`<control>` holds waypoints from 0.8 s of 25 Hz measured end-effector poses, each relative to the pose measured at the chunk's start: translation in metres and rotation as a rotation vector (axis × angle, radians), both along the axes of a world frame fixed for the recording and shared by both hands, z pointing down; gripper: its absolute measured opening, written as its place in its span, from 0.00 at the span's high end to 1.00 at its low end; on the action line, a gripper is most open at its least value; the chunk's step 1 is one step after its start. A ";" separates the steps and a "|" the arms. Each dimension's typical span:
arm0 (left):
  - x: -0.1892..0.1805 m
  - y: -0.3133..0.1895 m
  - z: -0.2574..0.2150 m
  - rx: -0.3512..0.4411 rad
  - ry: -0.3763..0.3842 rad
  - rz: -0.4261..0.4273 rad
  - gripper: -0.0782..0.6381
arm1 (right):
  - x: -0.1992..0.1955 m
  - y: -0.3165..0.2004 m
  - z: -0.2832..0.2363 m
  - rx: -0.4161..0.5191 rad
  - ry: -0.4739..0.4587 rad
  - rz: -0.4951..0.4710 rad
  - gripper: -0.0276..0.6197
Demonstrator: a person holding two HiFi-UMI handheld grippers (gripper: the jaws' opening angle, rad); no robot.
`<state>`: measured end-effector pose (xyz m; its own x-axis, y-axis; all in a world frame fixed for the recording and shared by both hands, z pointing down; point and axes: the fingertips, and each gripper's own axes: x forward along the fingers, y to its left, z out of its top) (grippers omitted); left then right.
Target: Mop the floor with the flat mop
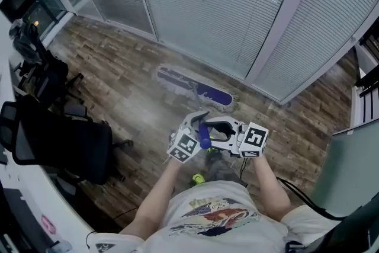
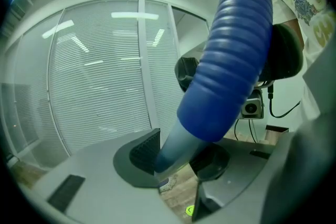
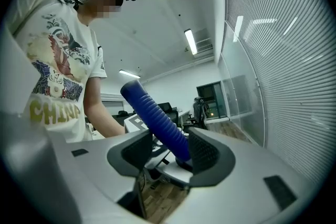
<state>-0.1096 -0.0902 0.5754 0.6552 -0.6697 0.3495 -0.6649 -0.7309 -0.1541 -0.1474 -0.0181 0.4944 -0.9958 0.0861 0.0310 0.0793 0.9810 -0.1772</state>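
left gripper point(image 2: 176, 157): jaws partly closed, clamped on the pale mop pole point(image 2: 172, 147) just under the blue grip point(image 2: 231, 60).
right gripper point(image 3: 168, 153): jaws wide; the blue grip runs between them, against one pad, with a gap at the other.
mop head point(image 1: 195, 90): flat on the wood floor point(image 1: 118, 86), ahead of both grippers.
blinds point(image 1: 225, 3): just beyond the mop head.
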 end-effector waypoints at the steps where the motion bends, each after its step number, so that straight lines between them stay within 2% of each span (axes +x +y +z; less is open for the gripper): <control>1: 0.002 0.014 0.002 -0.001 0.001 0.000 0.74 | 0.002 0.014 0.002 0.002 0.005 0.003 0.65; 5: 0.008 0.066 0.001 -0.008 0.016 -0.008 0.73 | 0.007 0.066 0.003 -0.013 0.005 0.011 0.65; 13: 0.034 0.135 -0.020 -0.012 0.054 -0.023 0.73 | 0.033 0.134 -0.016 -0.028 -0.021 -0.001 0.64; 20: 0.082 0.205 -0.019 -0.038 0.043 -0.039 0.73 | 0.082 0.204 -0.016 -0.037 0.000 -0.036 0.64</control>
